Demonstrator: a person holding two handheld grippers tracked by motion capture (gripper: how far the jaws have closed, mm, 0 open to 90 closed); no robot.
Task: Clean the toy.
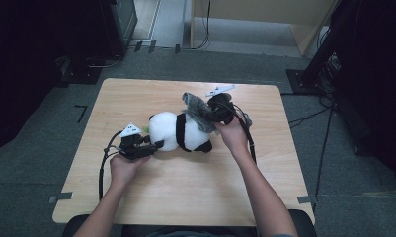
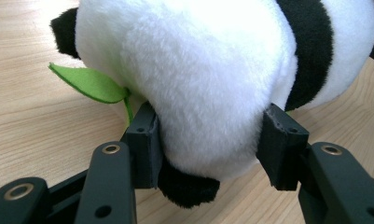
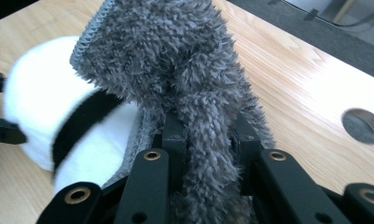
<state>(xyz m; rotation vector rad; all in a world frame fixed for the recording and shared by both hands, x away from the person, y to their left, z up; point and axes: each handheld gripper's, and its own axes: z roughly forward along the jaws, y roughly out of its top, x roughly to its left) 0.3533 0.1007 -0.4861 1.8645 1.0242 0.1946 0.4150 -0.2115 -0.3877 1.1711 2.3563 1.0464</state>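
1. High view: your left gripper (image 1: 153,146) clamps one end of the plush panda (image 1: 178,131), which lies on its side on the wooden table (image 1: 185,192). Your right gripper (image 1: 216,114) pinches a grey fuzzy cloth (image 1: 198,111) that drapes onto the panda's other end.
2. Left gripper view: your fingers (image 2: 146,142) press into the panda's (image 2: 198,74) white body from both sides. A green felt leaf (image 2: 89,84) sticks out just beyond the left finger.
3. Right gripper view: your fingers (image 3: 174,140) squeeze a fold of the cloth (image 3: 175,70) between them; the panda (image 3: 49,107) lies just beyond, under the cloth's edge.
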